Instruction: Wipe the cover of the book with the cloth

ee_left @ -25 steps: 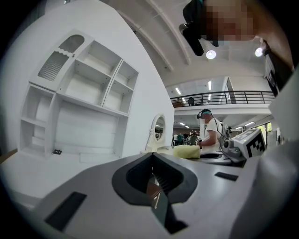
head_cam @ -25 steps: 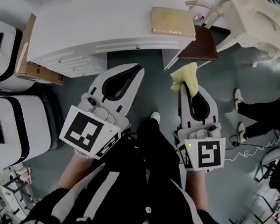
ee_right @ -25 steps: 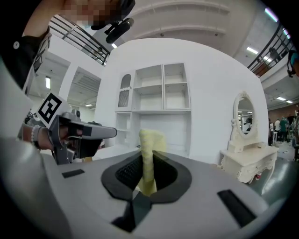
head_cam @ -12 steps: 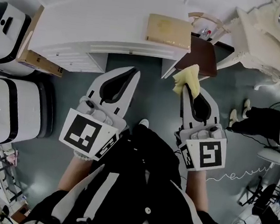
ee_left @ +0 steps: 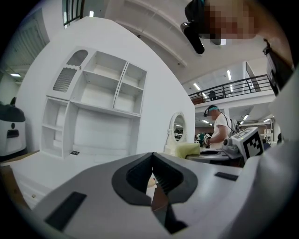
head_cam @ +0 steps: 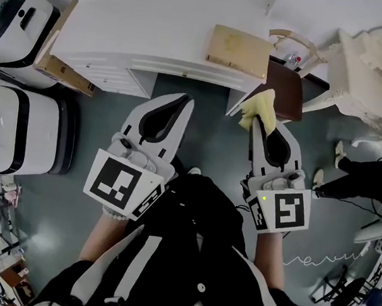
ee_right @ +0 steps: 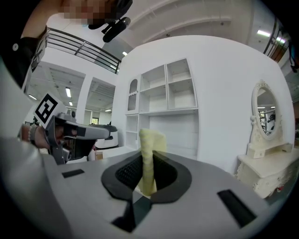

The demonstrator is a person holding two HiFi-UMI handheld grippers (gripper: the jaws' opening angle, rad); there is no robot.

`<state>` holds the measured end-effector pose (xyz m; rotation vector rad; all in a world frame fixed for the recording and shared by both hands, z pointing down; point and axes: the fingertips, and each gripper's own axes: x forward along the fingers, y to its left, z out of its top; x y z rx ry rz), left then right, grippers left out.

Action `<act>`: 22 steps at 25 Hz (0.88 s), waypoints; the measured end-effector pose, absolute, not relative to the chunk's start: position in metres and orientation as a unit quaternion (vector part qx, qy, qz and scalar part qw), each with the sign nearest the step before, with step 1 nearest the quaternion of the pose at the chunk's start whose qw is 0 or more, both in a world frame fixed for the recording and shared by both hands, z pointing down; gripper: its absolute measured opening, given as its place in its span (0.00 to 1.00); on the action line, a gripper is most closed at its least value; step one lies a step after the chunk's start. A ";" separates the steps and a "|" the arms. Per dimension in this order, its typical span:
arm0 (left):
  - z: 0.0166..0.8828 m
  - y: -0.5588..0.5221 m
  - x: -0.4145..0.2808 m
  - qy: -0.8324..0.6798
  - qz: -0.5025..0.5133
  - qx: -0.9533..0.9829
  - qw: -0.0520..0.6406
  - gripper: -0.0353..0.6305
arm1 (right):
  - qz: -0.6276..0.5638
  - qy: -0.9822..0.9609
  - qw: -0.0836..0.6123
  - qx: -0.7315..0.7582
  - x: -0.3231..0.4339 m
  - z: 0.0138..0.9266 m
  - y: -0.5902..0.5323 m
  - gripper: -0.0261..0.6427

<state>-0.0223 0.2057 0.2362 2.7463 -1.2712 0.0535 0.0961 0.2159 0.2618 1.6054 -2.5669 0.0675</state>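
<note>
A tan book (head_cam: 240, 50) lies flat on the white desk (head_cam: 143, 28) near its right front corner. My right gripper (head_cam: 257, 119) is shut on a yellow cloth (head_cam: 260, 109), which stands up between the jaws (ee_right: 148, 154) and bunches out past the tips. It hovers below and right of the book, over the brown chair seat (head_cam: 284, 91). My left gripper (head_cam: 187, 99) is shut with nothing in it, held in front of the desk's edge. The left gripper view shows its jaws (ee_left: 152, 156) closed and the cloth (ee_left: 185, 149) off to the right.
A cardboard box (head_cam: 62, 71) leans at the desk's left end beside two white-and-black machines (head_cam: 17, 130). A white shelf unit (ee_right: 166, 102) rises at the back of the desk. An ornate white dresser (head_cam: 372, 73) stands at right; a person's legs (head_cam: 368, 181) are near it.
Both grippers have come closer to the desk and the book. The cloth stays clamped in the right gripper. The desk and book have swung rightward and down in the head view.
</note>
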 end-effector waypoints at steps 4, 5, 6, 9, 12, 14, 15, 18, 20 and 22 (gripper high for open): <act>0.237 0.202 -0.026 -0.426 0.018 0.903 0.061 0.06 | 0.024 -0.851 0.057 0.521 0.091 0.263 0.209 0.09; 0.238 0.200 -0.027 -0.427 0.018 0.902 0.062 0.06 | 0.025 -0.852 0.058 0.520 0.090 0.264 0.208 0.09; 0.239 0.197 -0.028 -0.428 0.018 0.901 0.064 0.06 | 0.026 -0.852 0.059 0.520 0.089 0.265 0.206 0.09; 0.242 0.188 -0.027 -0.427 0.017 0.901 0.067 0.06 | 0.030 -0.851 0.061 0.521 0.090 0.268 0.200 0.09; 0.246 0.173 -0.024 -0.421 0.017 0.904 0.071 0.06 | 0.034 -0.847 0.070 0.526 0.094 0.275 0.192 0.09; 0.248 0.159 -0.021 -0.416 0.017 0.906 0.074 0.06 | 0.037 -0.844 0.080 0.530 0.098 0.280 0.184 0.09; 0.249 0.151 -0.020 -0.414 0.017 0.907 0.074 0.06 | 0.039 -0.842 0.084 0.532 0.101 0.283 0.180 0.09; 0.249 0.124 -0.012 -0.407 0.019 0.910 0.071 0.06 | 0.047 -0.834 0.089 0.542 0.110 0.287 0.161 0.09; 0.249 0.104 -0.007 -0.403 0.021 0.912 0.071 0.06 | 0.051 -0.831 0.090 0.547 0.115 0.287 0.145 0.09; 0.249 0.085 -0.004 -0.401 0.023 0.913 0.072 0.06 | 0.052 -0.829 0.094 0.548 0.119 0.288 0.129 0.09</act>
